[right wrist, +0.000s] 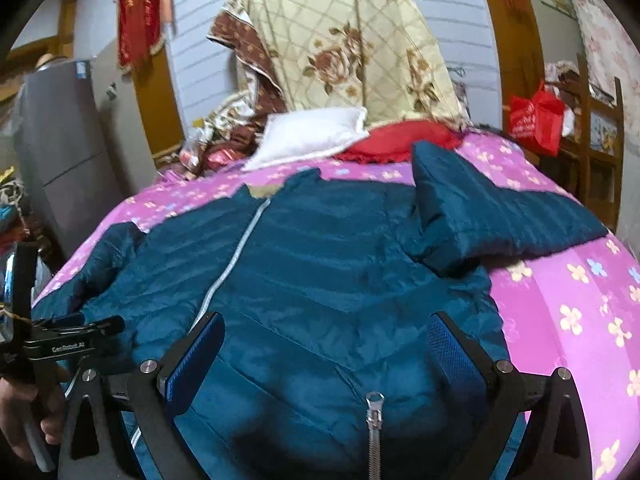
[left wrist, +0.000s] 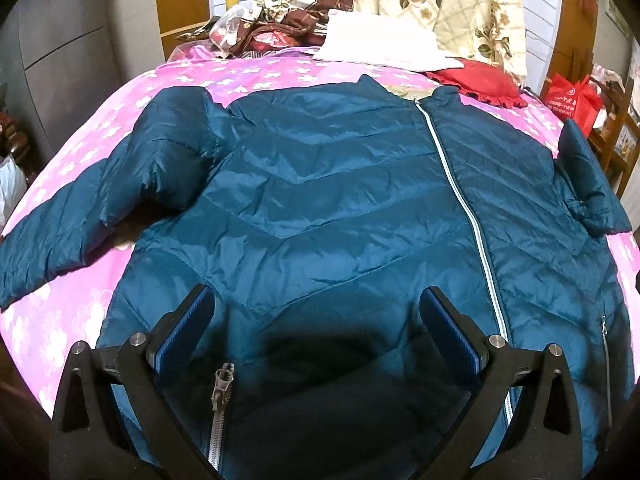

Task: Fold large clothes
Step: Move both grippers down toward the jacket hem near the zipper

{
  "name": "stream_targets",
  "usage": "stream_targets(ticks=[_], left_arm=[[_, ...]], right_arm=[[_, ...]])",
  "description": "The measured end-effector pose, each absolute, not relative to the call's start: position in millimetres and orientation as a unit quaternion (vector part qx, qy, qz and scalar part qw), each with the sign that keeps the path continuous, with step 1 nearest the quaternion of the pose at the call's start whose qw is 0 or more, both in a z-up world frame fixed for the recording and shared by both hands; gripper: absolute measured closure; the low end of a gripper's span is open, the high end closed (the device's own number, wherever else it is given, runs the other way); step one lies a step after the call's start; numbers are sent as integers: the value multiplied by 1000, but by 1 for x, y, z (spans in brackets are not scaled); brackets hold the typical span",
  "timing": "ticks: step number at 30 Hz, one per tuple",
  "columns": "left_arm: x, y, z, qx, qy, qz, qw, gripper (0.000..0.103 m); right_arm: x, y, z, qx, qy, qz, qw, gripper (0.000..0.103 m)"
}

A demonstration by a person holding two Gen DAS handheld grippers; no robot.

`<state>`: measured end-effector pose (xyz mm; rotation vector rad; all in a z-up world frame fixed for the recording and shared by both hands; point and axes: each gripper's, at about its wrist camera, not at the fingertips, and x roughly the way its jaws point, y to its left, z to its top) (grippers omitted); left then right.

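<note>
A teal quilted puffer jacket (left wrist: 340,200) lies face up and zipped on a pink flowered bed, collar away from me, with a pale zipper (left wrist: 452,176) down its front. Its left sleeve (left wrist: 80,220) stretches out to the left; the right sleeve (right wrist: 492,220) lies bent beside the body. My left gripper (left wrist: 316,304) hovers open over the hem, left of the zipper, holding nothing. My right gripper (right wrist: 328,332) is open over the hem's right half (right wrist: 320,280), near a pocket zip pull (right wrist: 375,404). The left gripper's body (right wrist: 60,344) shows at the right wrist view's left edge, held by a hand (right wrist: 20,420).
A white pillow (left wrist: 376,40), a red cushion (left wrist: 476,80) and floral bedding (left wrist: 440,4) pile up at the bed's head. A grey cabinet (left wrist: 60,40) stands to the left. A red bag (right wrist: 536,120) hangs on a wooden rack at the right. Pink sheet (right wrist: 560,300) shows right of the jacket.
</note>
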<state>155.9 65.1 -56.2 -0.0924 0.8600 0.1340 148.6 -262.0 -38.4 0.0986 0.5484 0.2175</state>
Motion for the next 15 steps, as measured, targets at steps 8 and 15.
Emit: stream_targets(ticks=[8,15], left_arm=[[152,61,-52,-36,406,64,911,0],[152,60,-53,-37,408,66,910,0]], right_arm=[[150,-254,-41,26,281,81,956,3],[153,-252,-42,8,296,62,953,2]])
